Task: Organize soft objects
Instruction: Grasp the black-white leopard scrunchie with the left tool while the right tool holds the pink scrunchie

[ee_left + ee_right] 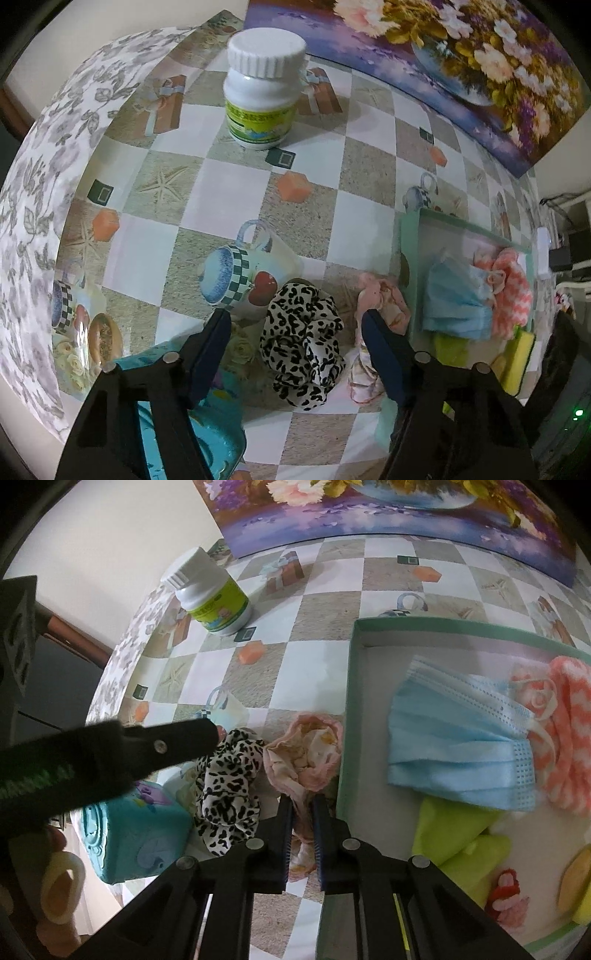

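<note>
The left claw (295, 325) hangs spread wide around the spotted scrunchie (301, 343); the right claw (302, 805) pinches the pink cloth (306, 753) just ahead, tray (345, 716) immediately right.

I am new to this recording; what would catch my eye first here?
The leopard-print scrunchie lies on the checkered table, between the open left gripper fingers. Beside it, the right gripper pinches a pink cloth near the green tray holding a blue mask.

My left hand-held gripper (295, 332) is wide open around the leopard scrunchie (301, 345) on the worktop (236, 184), pink cloth (380, 306) beside it, green box (410, 258) just past that.
</note>
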Demonstrator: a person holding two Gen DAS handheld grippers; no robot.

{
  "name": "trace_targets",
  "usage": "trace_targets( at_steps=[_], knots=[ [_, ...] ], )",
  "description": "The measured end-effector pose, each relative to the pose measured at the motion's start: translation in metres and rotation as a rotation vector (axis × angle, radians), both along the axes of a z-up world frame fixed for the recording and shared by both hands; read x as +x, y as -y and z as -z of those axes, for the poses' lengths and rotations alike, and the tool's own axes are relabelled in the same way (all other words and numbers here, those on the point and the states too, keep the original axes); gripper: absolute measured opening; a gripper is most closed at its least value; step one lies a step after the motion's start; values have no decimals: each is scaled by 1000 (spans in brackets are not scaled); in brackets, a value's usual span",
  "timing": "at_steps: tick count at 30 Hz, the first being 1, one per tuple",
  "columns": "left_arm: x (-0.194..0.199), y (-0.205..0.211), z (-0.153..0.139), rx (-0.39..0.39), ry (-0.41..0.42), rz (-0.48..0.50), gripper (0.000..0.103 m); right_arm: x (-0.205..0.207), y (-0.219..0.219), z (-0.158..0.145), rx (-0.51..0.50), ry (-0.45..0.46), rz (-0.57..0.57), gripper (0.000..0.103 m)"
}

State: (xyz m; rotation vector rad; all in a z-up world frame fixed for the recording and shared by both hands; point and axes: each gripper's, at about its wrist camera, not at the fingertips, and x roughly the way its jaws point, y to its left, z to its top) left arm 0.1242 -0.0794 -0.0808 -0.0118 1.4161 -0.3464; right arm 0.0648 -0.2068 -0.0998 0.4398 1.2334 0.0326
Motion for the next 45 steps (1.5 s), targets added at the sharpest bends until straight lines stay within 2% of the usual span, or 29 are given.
trace_targets(
  at_steps=[14,16,17,21,25,35,40,45],
  knots=[
    [1,24,13,106,27,65,65,1,5,2,24,-5,9,12],
    [1,25,13,104,30,70,53,1,5,2,28,-4,10,12],
    [1,26,14,95,24,72,51,0,5,2,29,-4,10,12],
    [0,31,14,112,35,95,50,0,5,2,33,-4,11,12],
    [-1,36,17,113,20,107,45,0,6,2,36,-4,10,12],
    [-5,48,30,155,16,132,43,0,5,2,37,-4,12,11],
    [-5,52,34,163,19,138,34,0,6,2,36,-5,11,11],
    [-5,60,36,169,32,152,30,-1,6,2,36,-4,11,10]
  ],
)
